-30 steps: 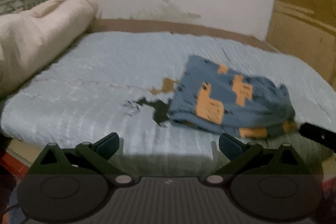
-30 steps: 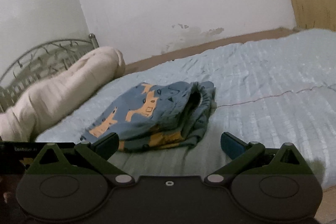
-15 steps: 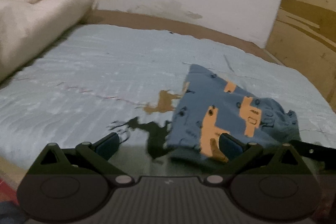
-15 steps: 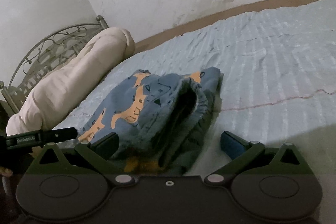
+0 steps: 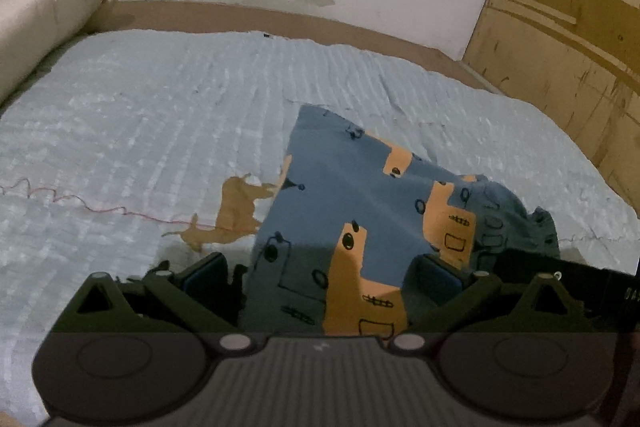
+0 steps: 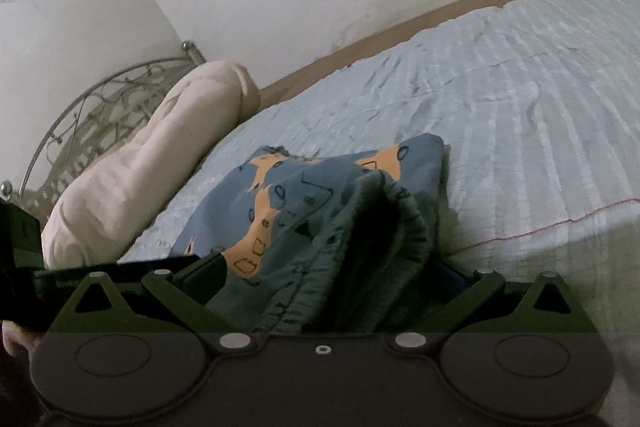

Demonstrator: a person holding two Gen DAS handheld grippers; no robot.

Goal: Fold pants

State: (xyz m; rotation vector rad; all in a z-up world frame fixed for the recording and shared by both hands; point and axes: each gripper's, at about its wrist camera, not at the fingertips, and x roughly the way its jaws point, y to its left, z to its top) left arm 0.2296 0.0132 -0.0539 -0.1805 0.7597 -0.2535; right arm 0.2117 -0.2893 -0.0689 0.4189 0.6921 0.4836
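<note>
No legible text; faint white marks on right gripper (image 5: 624, 293) body, unreadable.

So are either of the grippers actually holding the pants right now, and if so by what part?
Nothing is gripped yet. The left gripper is open around a corner of the pants; the right gripper is open around the gathered waistband end.

My left hand-held gripper (image 5: 320, 277) is reaching wide open over the near edge of the blue pants (image 5: 360, 211), which are lying bunched on the pale blue bed (image 5: 160, 115). A cream rolled blanket (image 5: 44, 7) is lying far left.
</note>
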